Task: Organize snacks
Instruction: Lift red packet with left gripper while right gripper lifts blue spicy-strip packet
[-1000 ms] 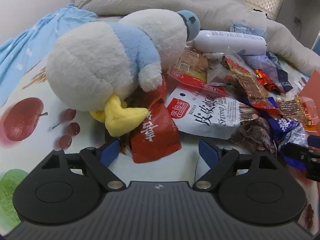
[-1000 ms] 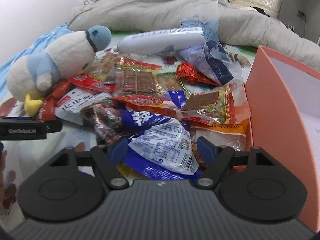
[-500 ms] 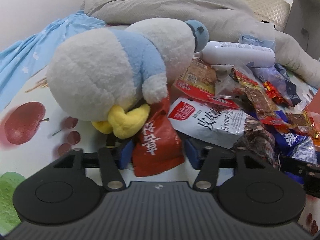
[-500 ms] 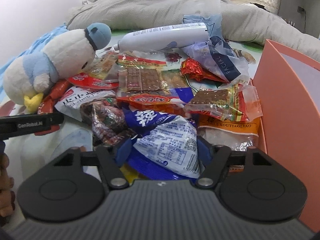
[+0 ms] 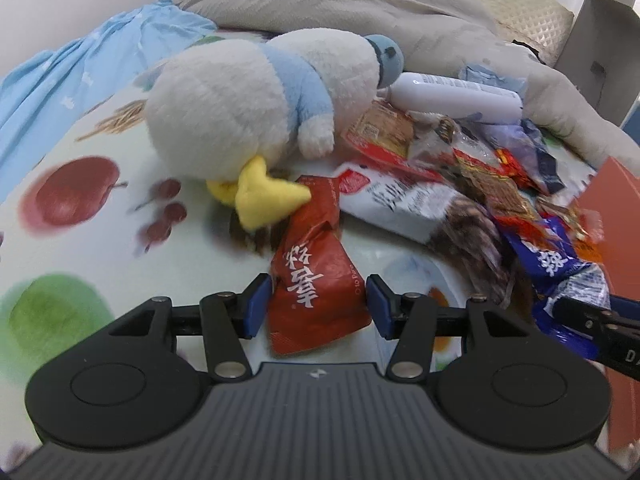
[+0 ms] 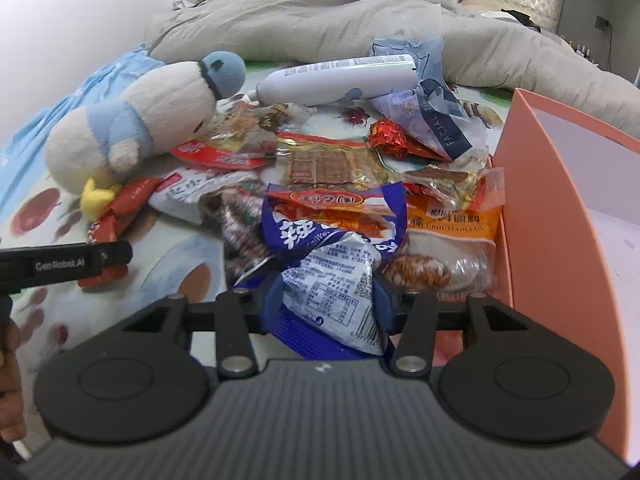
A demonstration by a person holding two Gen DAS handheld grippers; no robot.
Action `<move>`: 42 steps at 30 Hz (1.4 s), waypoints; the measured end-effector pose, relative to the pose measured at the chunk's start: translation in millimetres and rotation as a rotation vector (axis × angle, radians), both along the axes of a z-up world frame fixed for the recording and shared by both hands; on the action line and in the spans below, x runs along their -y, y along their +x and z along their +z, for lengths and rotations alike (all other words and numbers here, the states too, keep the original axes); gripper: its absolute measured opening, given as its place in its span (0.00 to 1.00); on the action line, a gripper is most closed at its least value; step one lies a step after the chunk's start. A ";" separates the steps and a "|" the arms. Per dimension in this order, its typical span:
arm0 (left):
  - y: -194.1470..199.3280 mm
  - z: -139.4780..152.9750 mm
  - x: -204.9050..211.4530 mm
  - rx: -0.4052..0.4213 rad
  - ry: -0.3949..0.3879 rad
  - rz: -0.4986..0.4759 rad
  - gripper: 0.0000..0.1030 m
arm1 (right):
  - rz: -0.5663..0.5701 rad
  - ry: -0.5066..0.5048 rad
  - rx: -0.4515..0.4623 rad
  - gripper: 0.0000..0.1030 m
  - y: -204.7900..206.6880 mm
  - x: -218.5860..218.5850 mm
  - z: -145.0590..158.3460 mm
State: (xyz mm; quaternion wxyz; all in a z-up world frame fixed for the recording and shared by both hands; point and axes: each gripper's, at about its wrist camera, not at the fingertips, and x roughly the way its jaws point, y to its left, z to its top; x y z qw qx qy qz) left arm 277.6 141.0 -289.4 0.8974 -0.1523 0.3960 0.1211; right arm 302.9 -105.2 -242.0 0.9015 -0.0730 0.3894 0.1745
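Observation:
My left gripper (image 5: 316,306) is shut on a red snack packet (image 5: 316,276) with white characters, pulled out from under the plush's yellow foot; it also shows in the right wrist view (image 6: 116,216). My right gripper (image 6: 324,304) is shut on a blue-and-white snack bag (image 6: 332,276) at the near edge of the snack pile (image 6: 332,168). An orange box (image 6: 560,208) stands open on the right, its wall next to the pile.
A white and blue plush penguin (image 5: 256,108) lies on the fruit-print sheet (image 5: 72,208) left of the pile. A white bottle (image 6: 336,80) and a facial-mask pouch (image 6: 436,120) lie behind the snacks. A grey duvet (image 6: 320,12) fills the back.
Both grippers closed from open onto their packets. The left one drew the red packet back from under the plush; the right one lifted the blue bag slightly.

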 end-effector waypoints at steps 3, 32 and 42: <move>-22.2 5.7 5.8 -0.009 -0.020 -0.008 0.56 | 0.002 0.008 -0.006 0.48 -17.8 4.6 5.3; -123.0 26.7 81.2 -0.069 -0.167 -0.140 0.83 | -0.048 0.058 -0.162 0.64 -131.0 78.4 -11.9; -81.0 15.3 77.1 -0.114 -0.101 -0.082 0.79 | -0.119 0.122 -0.186 0.70 -97.3 76.7 -17.9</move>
